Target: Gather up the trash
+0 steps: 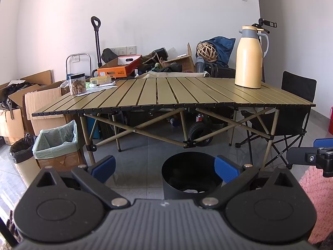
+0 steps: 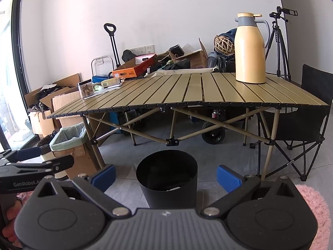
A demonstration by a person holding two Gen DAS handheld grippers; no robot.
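Left gripper (image 1: 165, 169): fingers spread wide, nothing between the blue pads; held above the floor, facing the table.
Right gripper (image 2: 165, 176): fingers likewise spread, holding nothing; just beside the left one.
Black bin (image 1: 191, 175): on the grey floor directly ahead of both grippers, nearer than the table; white scraps (image 1: 190, 191) lie at its bottom.
Pink rug (image 2: 316, 208): at the right edge, beside the bin.
Lined cardboard box (image 1: 57, 141): left of the table leg, green bag inside.
Folding table (image 1: 166, 95): slatted top beyond the bin.
Clear jar (image 1: 77, 84): far-left corner, beside papers and a small box.
Yellow thermos (image 1: 248, 57): upright, far right.
Folding chair (image 2: 308, 120): at the table's right end.
Clutter by the wall: boxes, bags, tripod (image 2: 280, 48).
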